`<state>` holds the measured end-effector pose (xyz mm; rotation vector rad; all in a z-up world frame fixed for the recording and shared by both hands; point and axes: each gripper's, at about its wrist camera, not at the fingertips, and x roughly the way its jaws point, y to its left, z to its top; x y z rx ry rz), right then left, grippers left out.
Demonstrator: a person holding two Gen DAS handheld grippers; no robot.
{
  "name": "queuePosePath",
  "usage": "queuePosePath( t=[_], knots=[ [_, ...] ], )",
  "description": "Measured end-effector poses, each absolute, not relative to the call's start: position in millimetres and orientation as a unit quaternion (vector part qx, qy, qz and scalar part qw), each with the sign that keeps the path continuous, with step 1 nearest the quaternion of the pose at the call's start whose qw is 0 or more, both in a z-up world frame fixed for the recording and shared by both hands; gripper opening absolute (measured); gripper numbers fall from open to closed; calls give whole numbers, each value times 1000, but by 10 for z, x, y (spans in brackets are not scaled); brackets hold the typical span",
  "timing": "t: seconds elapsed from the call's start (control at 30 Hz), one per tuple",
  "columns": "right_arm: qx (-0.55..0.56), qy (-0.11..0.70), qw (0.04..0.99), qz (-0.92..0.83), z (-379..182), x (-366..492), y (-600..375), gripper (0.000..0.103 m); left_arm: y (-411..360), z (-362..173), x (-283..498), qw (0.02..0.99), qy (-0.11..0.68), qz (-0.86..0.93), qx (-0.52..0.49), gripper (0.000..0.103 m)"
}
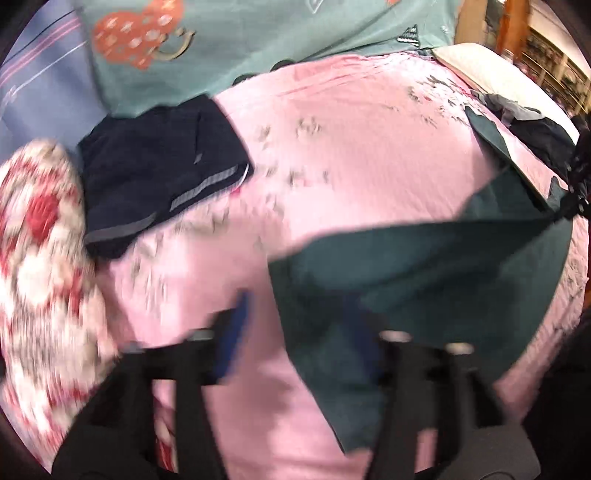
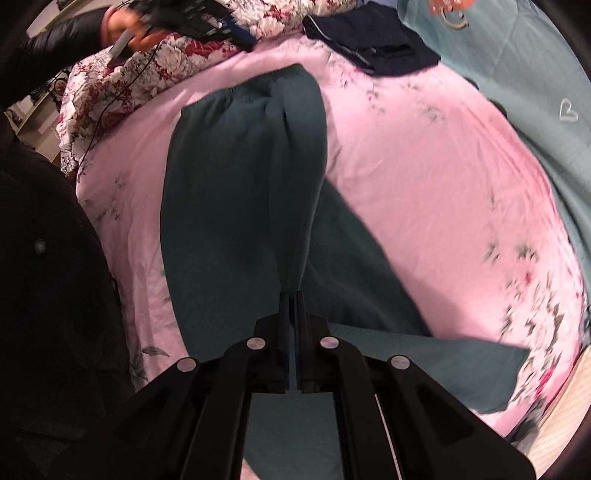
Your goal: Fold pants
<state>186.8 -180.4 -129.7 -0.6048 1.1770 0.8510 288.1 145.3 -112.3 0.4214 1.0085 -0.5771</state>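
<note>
1. A bed covered with a pink floral sheet [image 2: 424, 192] fills both views; the left wrist picture is smeared by motion blur.
2. Nearest in the right wrist view, the right gripper [image 2: 294, 299] has its jaws pressed together on a raised ridge of the dark green pants [image 2: 236, 206], so the cloth rises to the fingertips like a tent.
3. Below and to the right of that gripper, a lighter green flap of the pants lies flat on the sheet, reaching toward the bed's edge.
4. The rest of the pants stretches away from the gripper across the sheet, toward a red-and-white floral quilt [image 2: 122, 85].
5. In the left wrist view, the left gripper [image 1: 303, 332] stands with its blue-padded jaws wide apart and nothing pinched between them; one corner of the pants [image 1: 424, 266] lies under its right finger.
6. Beyond the left gripper, a folded navy garment [image 1: 159, 166] with grey stripes rests on the sheet just beside the quilt [image 1: 40, 266].
7. Farther back lies a teal blanket [image 1: 258, 40] with a printed pattern.
8. At the top left of the right wrist view, the person's hand [image 2: 122, 27] holds the left gripper above the quilt.
</note>
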Motion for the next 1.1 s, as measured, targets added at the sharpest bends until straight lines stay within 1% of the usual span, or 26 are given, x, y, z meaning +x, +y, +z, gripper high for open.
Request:
queuePosePath(
  t=[0.17, 0.27, 0.3, 0.33, 0.37, 0.4, 0.43, 0.6, 0.73, 0.83, 0.97, 1.1],
  knots=[
    [-250, 534, 720, 365, -1288, 1891, -1845, 2, 1190, -1338, 3295, 772, 506, -318, 216, 69],
    [-241, 534, 727, 358, -1285, 1893, -1855, 2, 1122, -1565, 3468, 742, 540, -330, 222, 63],
    [-239, 534, 730, 354, -1277, 1897, -1862, 2, 1104, -1648, 3497, 729, 550, -336, 229, 50],
    [-237, 534, 731, 352, -1272, 1902, -1869, 2, 1097, -1700, 3500, 720, 559, -341, 230, 33],
    [-236, 534, 732, 351, -1268, 1909, -1881, 2, 1088, -1754, 3497, 708, 568, -347, 234, 24],
    [-234, 534, 734, 348, -1262, 1913, -1890, 2, 1082, -1767, 3476, 702, 570, -353, 238, 6],
    [-233, 533, 735, 347, -1258, 1915, -1897, 2, 1082, -1763, 3440, 699, 568, -360, 244, 2],
    [-241, 522, 742, 345, -1172, 1888, -1915, 2, 1198, -1414, 3121, 738, 505, -354, 275, 2],
    [-245, 508, 749, 347, -1021, 1815, -1932, 2, 1395, -1025, 2830, 772, 467, -341, 265, 2],
    [-267, 501, 743, 355, -967, 1669, -1905, 2, 1527, -864, 2485, 781, 455, -339, 261, 2],
    [-304, 506, 716, 371, -1133, 1396, -1799, 2, 1617, -978, 2054, 771, 468, -342, 264, 2],
    [-314, 521, 692, 388, -1381, 1138, -1679, 2, 1707, -1302, 1655, 757, 498, -339, 253, 2]
  ],
)
